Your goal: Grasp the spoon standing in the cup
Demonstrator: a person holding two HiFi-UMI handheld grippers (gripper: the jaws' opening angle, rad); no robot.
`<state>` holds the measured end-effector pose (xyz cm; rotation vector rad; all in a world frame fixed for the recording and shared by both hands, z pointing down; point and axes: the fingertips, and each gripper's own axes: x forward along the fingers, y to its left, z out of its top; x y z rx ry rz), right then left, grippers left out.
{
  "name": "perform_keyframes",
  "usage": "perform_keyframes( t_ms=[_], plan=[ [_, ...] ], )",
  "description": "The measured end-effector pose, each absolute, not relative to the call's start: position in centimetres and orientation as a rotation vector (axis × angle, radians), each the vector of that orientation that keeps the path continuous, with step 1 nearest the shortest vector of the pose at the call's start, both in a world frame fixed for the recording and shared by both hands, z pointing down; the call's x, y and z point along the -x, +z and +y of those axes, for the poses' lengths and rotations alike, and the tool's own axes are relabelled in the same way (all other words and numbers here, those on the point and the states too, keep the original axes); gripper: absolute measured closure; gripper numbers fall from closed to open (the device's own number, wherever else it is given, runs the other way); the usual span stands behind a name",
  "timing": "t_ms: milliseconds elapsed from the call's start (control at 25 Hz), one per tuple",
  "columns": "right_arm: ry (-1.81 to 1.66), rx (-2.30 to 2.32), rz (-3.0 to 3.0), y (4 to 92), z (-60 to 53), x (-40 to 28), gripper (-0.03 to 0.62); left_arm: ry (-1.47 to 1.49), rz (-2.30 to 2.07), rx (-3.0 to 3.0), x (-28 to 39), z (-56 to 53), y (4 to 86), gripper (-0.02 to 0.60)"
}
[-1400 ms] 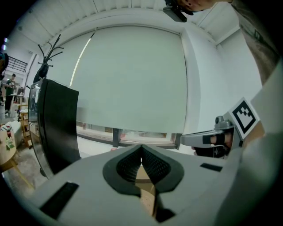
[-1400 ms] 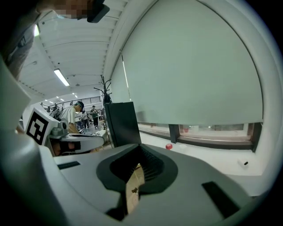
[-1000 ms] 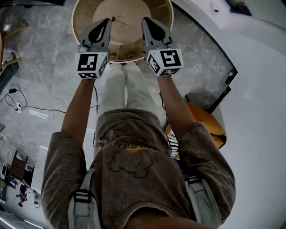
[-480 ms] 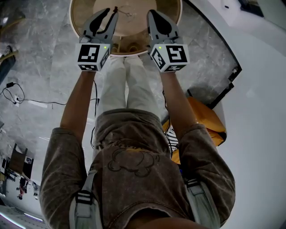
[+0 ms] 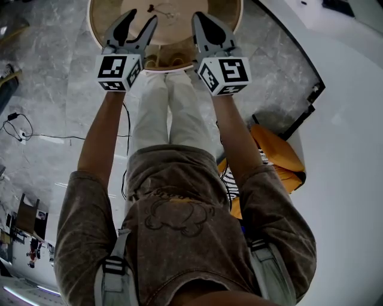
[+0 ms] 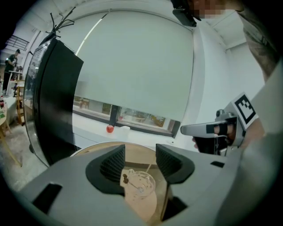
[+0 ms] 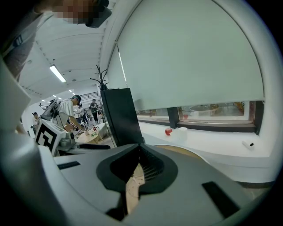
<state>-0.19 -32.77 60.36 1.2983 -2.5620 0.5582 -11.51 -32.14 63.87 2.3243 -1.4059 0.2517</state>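
A clear cup (image 5: pixel 163 9) with a thin spoon (image 5: pixel 153 8) in it stands on a round wooden table (image 5: pixel 108 15). In the left gripper view the cup (image 6: pixel 141 186) and the spoon (image 6: pixel 131 184) show low between the jaws, farther out on the table (image 6: pixel 146 208). My left gripper (image 5: pixel 141 17) (image 6: pixel 140 150) hovers over the table's near edge; its jaws are opening and nothing is between them. My right gripper (image 5: pixel 198 18) (image 7: pixel 140 152) hangs beside it, to the right of the cup, shut and empty.
A window sill behind the table carries a small red ball (image 6: pixel 109 129) (image 7: pixel 168 131) and a white cup (image 7: pixel 181 131). A tall black panel (image 6: pixel 57 101) stands to the left. An orange seat (image 5: pixel 275 155) and floor cables (image 5: pixel 18 131) lie near my legs.
The left gripper's jaws have spread apart from shut. Both grippers have moved a little farther out over the table.
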Motion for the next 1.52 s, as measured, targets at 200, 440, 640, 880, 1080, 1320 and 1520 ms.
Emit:
perform_keyframes(
  t_ms=[200, 440, 640, 880, 1080, 1320, 1520],
  plan=[
    [0.571, -1.293, -2.557, 60.9, -32.3, 0.4, 0.576, 0.338, -1.389, -2.25, 12.3, -32.7, 68.2, 0.359],
    [0.589, -1.281, -2.549, 61.9, -32.0, 0.5, 0.576, 0.442, -1.358, -2.205, 12.1, -33.9, 73.2, 0.381],
    [0.608, -1.285, -2.531, 62.9, -31.8, 0.0, 0.576, 0.513, -1.339, -2.15, 11.7, -34.8, 77.5, 0.393],
    [0.625, -1.277, -2.514, 63.4, -31.2, -0.2, 0.576, 0.548, -1.281, -2.11, 11.4, -35.1, 80.0, 0.394],
    [0.634, -1.265, -2.505, 63.8, -30.7, -0.2, 0.576, 0.54, -1.285, -2.104, 11.3, -35.3, 80.3, 0.405],
    [0.648, -1.261, -2.494, 64.3, -30.3, -0.5, 0.576, 0.536, -1.281, -2.112, 11.0, -35.9, 80.1, 0.455],
    [0.652, -1.264, -2.487, 64.2, -30.1, -0.5, 0.576, 0.537, -1.278, -2.114, 10.9, -35.7, 79.8, 0.509]
  ],
)
